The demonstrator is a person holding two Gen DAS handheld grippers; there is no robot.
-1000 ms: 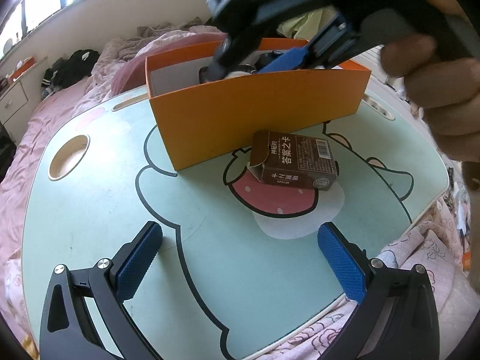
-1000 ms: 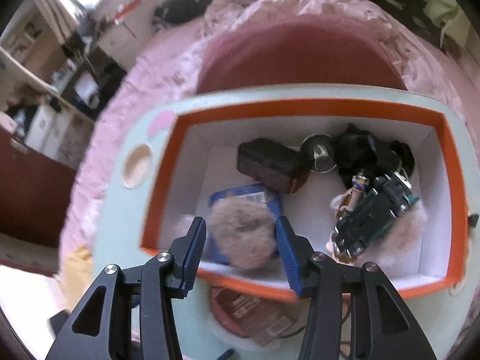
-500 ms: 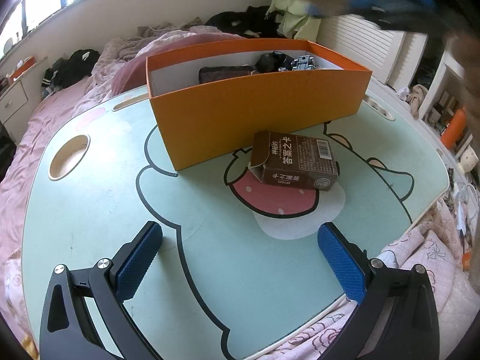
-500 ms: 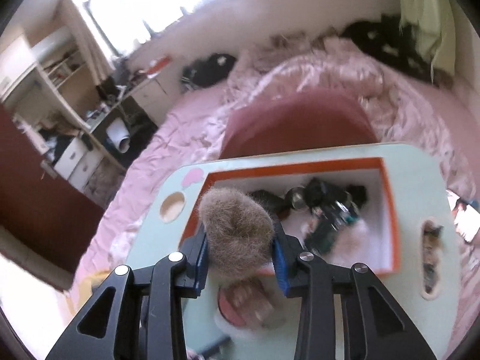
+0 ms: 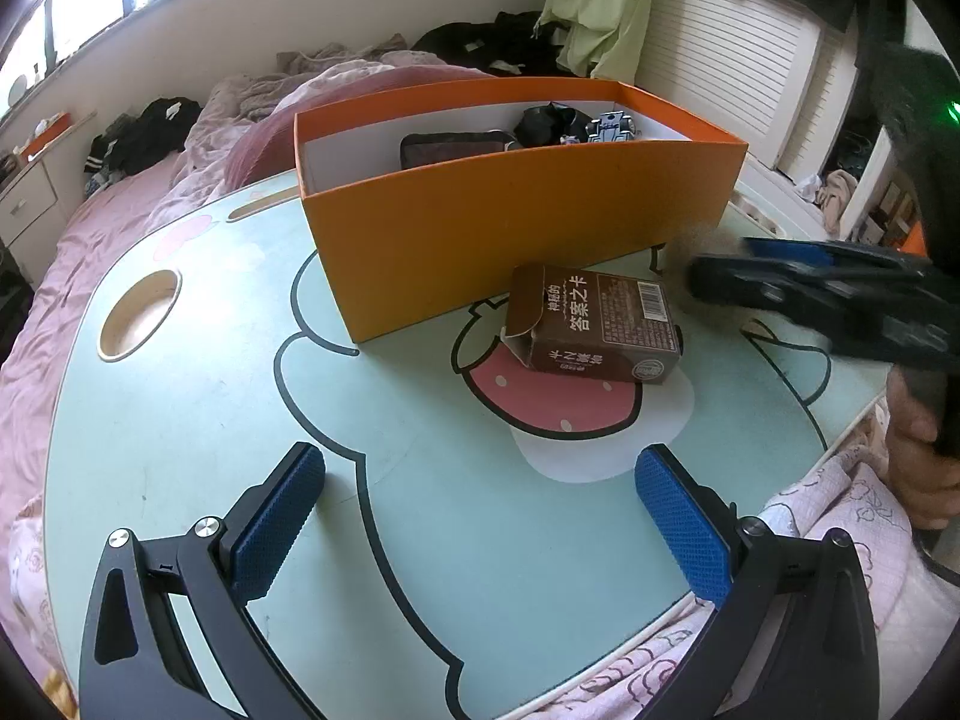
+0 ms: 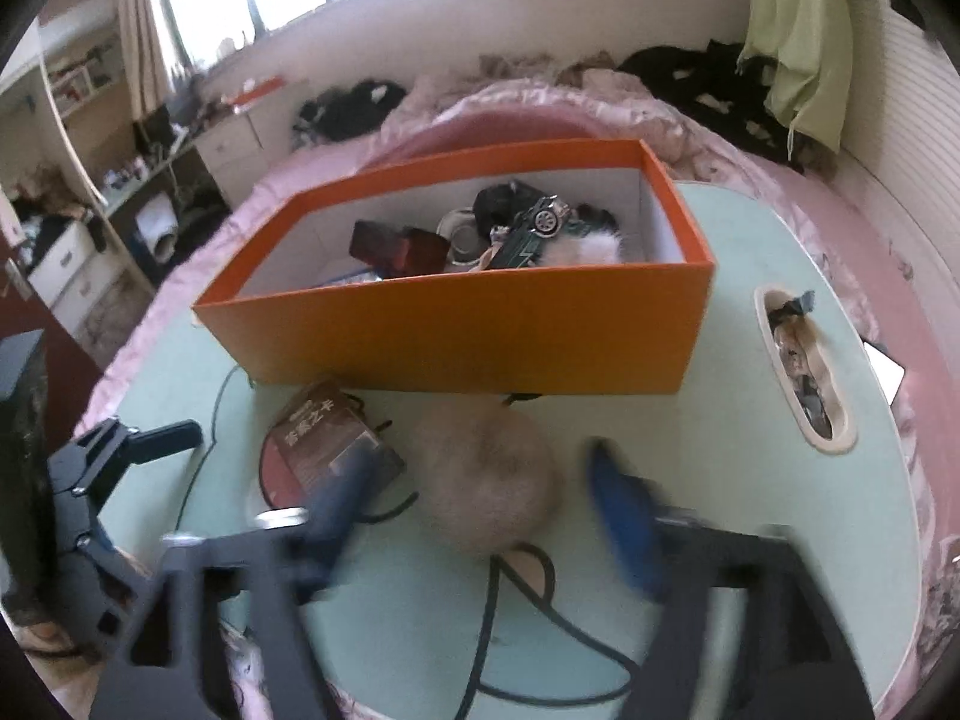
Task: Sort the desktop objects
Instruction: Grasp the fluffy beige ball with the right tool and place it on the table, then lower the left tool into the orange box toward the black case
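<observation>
Right gripper jaws opening, releasing fluffy ball onto table before orange box. Left gripper wide open, empty. Next likely: card box.

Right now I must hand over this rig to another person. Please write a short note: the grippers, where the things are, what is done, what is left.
Left gripper: open, empty, low over the near part of the table.
Right gripper: opening; the fluffy beige ball lies between its fingers, and they do not press it.
Things: the ball is on the table in front of the orange box, beside the brown card box, which lies on its side.
In the orange box: a toy car, a dark brown case and other small items.
Done: the ball is out on the table.
Left: probably sorting the remaining items.
</observation>
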